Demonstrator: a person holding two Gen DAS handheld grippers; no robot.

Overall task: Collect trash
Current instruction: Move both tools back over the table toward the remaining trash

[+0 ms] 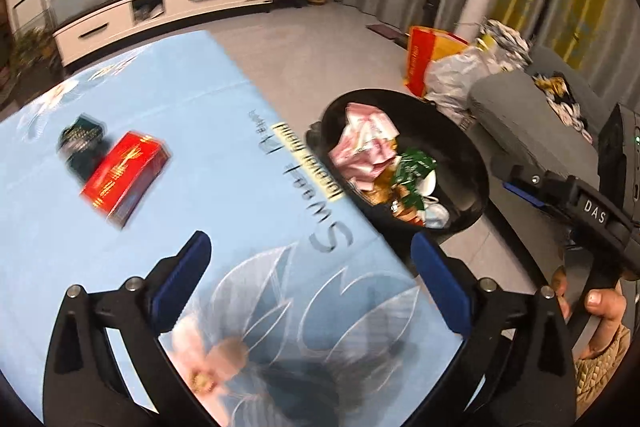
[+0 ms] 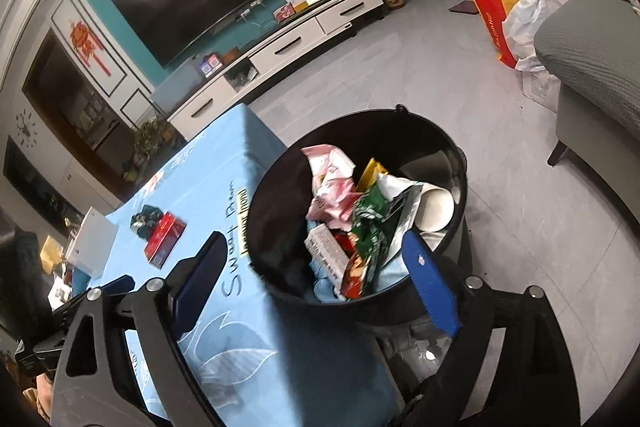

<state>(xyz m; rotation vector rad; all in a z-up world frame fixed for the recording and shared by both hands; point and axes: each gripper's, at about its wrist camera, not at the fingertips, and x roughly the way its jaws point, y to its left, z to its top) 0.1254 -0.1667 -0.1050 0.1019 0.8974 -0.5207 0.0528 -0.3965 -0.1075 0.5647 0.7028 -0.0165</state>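
bin (image 2: 280, 187): black and round; stands on the floor, tight against the edge of the worktop (image 2: 208, 187); likely put there so trash has only a short trip from the cloth to the bin; mouth faces up.

trash in bin: piled close to the rim; pink wrapper (image 2: 332, 183), green wrapper (image 2: 370, 219), white cup (image 2: 434, 207) lying on its side with its mouth toward the bin's middle; all mixed up, no neat order.

red box (image 1: 124, 179): lies flat on the blue cloth, well apart from the bin; long side runs at a slant across the left wrist view, from low left to high right; one short end points roughly toward the bin side of the worktop; looks like the next thing to pick.

dark wrapper (image 1: 80, 143): just beside the red box, maybe touching it; blurred, so shape and direction hard to tell.

left gripper (image 1: 308, 275): spread wide, nothing between the blue pads; hangs over the worktop near its edge, tilted down at the cloth; picture smeared.

right gripper (image 2: 320, 275): spread wide, holds nothing; hangs over the near rim of the bin, aimed down into it.

next move, a guess: turn the left gripper across the short width of the red box, since the long side looks too wide to pinch.
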